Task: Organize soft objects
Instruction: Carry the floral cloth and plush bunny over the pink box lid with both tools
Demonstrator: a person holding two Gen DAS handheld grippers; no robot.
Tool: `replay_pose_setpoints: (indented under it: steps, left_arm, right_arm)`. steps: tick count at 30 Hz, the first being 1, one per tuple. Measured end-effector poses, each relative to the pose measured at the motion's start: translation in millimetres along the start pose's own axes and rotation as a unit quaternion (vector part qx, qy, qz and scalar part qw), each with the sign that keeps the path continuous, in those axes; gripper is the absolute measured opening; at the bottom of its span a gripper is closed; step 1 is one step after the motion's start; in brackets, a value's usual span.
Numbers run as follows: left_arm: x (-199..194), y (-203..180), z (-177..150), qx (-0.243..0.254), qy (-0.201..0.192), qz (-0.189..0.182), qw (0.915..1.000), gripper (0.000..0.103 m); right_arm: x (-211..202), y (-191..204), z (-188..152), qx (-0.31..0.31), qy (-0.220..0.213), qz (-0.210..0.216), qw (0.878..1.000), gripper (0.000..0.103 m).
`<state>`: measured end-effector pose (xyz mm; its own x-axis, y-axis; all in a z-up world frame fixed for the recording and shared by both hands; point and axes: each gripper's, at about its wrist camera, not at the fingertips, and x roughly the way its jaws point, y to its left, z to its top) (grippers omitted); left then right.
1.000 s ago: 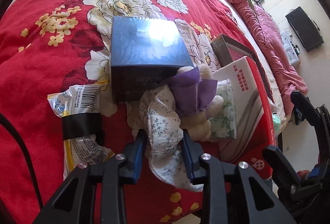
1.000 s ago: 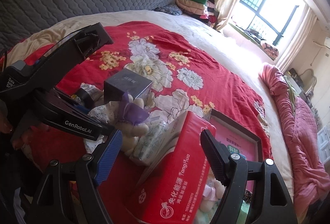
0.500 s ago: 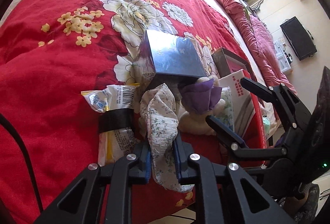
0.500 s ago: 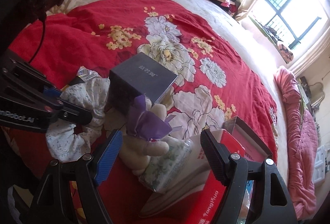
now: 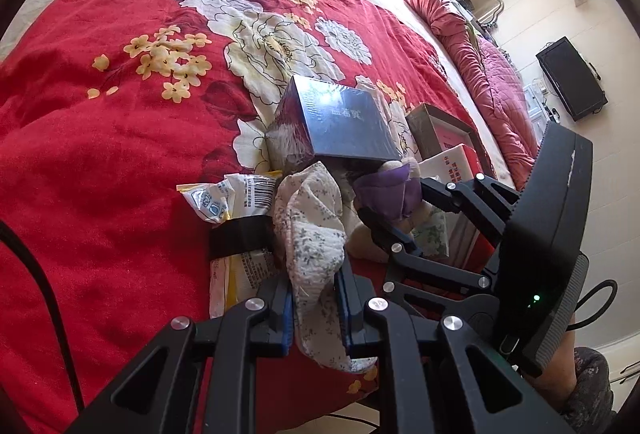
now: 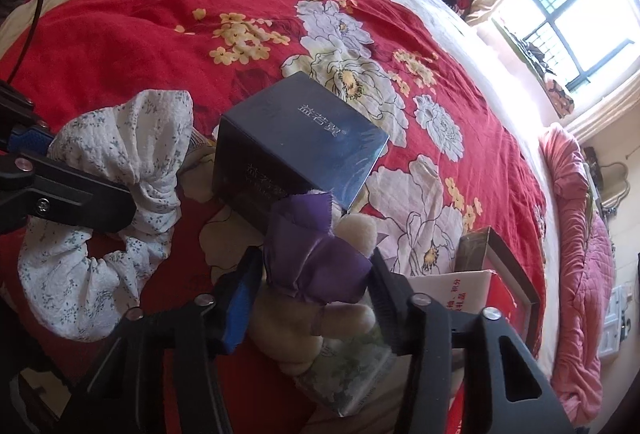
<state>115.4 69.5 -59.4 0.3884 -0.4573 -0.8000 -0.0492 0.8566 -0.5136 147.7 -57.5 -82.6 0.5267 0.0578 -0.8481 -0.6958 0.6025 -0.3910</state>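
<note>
A white floral scrunchie point(image 5: 312, 234) hangs from my left gripper point(image 5: 314, 298), which is shut on its fabric just above the red bedspread point(image 5: 100, 154). In the right wrist view the scrunchie point(image 6: 112, 154) loops around the left gripper's finger point(image 6: 80, 202). A beige plush toy with a purple ribbon point(image 6: 320, 266) lies against a dark blue box point(image 6: 296, 150). My right gripper point(image 6: 312, 286) is closing on the toy, its pads touching both sides. From the left wrist view the right gripper point(image 5: 396, 202) straddles the purple ribbon point(image 5: 384, 190).
A dark blue box point(image 5: 344, 122) stands behind the toy. A snack packet point(image 5: 224, 194) with a black band lies to its left. A floral tissue pack point(image 6: 352, 374), a red carton point(image 6: 500, 290) and a framed box point(image 6: 496, 254) sit at the right. A pink quilt point(image 6: 580, 234) lies beyond.
My left gripper closed on the scrunchie and pulled it off the pile. My right gripper came down from over the red carton to the plush toy and narrowed its jaws around it.
</note>
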Motion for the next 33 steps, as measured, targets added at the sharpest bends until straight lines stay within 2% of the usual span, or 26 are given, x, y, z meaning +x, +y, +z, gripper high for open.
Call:
replay_pose_setpoints:
  steps: [10, 20, 33]
  left_arm:
    - [-11, -13, -4, 0.015, -0.016, 0.022, 0.9995, 0.018]
    - [-33, -53, -11, 0.05, -0.04, 0.029, 0.9975, 0.018]
    - [-60, -123, -11, 0.11, -0.074, 0.045, 0.9901, 0.018]
  right_arm:
    - [-36, -27, -15, 0.098, -0.048, 0.066, 0.992, 0.04]
    - [-103, -53, -37, 0.151, -0.115, 0.072, 0.979, 0.041]
    - [-156, -95, -76, 0.213, -0.168, 0.055, 0.961, 0.04]
